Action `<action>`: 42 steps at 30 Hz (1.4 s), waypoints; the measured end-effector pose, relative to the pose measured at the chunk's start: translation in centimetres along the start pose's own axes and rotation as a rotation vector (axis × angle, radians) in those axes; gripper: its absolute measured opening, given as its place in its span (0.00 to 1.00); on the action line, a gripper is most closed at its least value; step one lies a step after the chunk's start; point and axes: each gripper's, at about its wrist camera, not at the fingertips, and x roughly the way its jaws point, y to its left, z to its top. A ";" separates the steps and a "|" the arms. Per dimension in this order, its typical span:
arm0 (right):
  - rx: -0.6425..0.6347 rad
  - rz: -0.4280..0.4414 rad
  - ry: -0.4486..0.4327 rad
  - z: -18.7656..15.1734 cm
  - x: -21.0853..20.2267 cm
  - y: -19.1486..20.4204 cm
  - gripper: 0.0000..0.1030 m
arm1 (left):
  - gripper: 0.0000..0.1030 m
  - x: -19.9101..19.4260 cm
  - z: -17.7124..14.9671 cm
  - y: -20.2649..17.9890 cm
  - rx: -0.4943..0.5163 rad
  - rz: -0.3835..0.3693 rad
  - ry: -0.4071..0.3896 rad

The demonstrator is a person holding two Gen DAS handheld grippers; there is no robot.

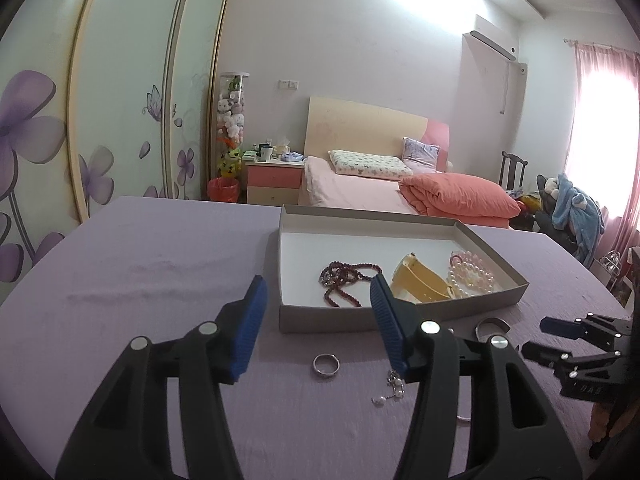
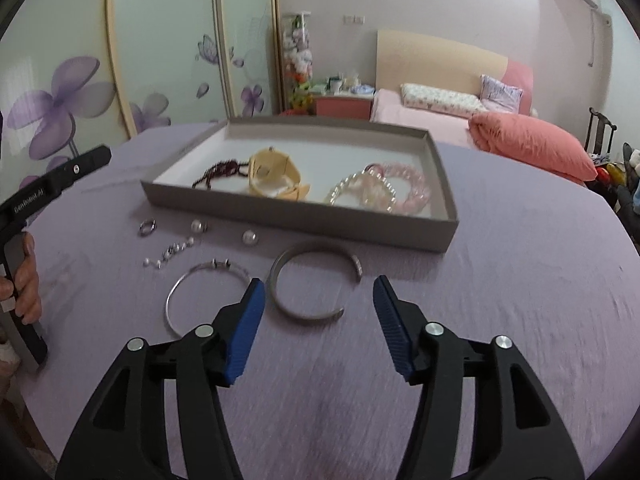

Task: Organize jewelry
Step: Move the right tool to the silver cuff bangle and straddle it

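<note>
A grey cardboard tray [image 1: 404, 313] [image 2: 304, 218] on the purple table holds a dark red bead necklace [image 1: 348, 280] [image 2: 220, 172], a yellow watch [image 1: 420, 278] [image 2: 276, 178] and pearl and pink bracelets [image 1: 472, 272] [image 2: 380, 190]. On the cloth before it lie a silver ring [image 1: 326, 365] [image 2: 147, 227], a pearl chain [image 1: 390, 388] [image 2: 172, 254], two pearl earrings [image 2: 224, 232], a thin bangle [image 2: 200, 292] and an open cuff bangle [image 2: 312, 284]. My left gripper [image 1: 318, 312] is open above the ring. My right gripper [image 2: 318, 304] is open over the cuff bangle.
The table's far edge [image 1: 180, 200] lies beyond the tray, with a bed [image 1: 380, 188] and a wardrobe [image 1: 120, 100] behind. The right gripper also shows in the left wrist view [image 1: 560, 340]. The left gripper's handle and hand [image 2: 24, 272] are at the left.
</note>
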 end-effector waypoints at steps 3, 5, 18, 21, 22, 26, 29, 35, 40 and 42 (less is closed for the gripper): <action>-0.005 0.002 0.044 0.0 0.9 0.2 0.62 | 0.52 0.0 0.0 -0.2 0.000 -0.003 -0.002; 0.006 0.006 0.077 0.0 1.6 0.0 0.64 | 0.52 0.0 0.0 -0.2 -0.002 -0.003 -0.001; 0.020 -0.008 0.167 0.7 4.0 -0.1 0.74 | 0.52 1.1 0.6 0.2 -0.012 0.005 0.005; 0.017 -0.018 0.170 1.4 4.7 -0.3 0.75 | 0.52 1.7 1.0 0.2 -0.013 0.005 0.004; 0.016 -0.023 0.171 1.7 5.0 -0.3 0.75 | 0.52 1.7 1.1 0.2 -0.011 0.007 0.005; 0.003 -0.011 0.162 2.3 5.4 -0.3 0.63 | 0.52 2.1 1.1 0.0 -0.004 0.006 0.011; 0.007 -0.009 0.162 2.1 5.0 -0.6 0.63 | 0.52 2.2 1.0 -0.1 0.002 0.005 0.015; 0.037 -0.038 0.162 0.1 2.8 -1.5 0.63 | 0.52 2.2 0.9 -0.2 0.008 -0.005 0.023; 0.087 -0.088 0.161 -1.9 0.5 -3.0 0.63 | 0.52 1.9 0.3 -0.6 0.031 -0.021 0.054; 0.100 -0.095 0.160 -2.3 -0.1 -3.4 0.63 | 0.52 1.8 -0.1 -0.7 0.043 -0.028 0.078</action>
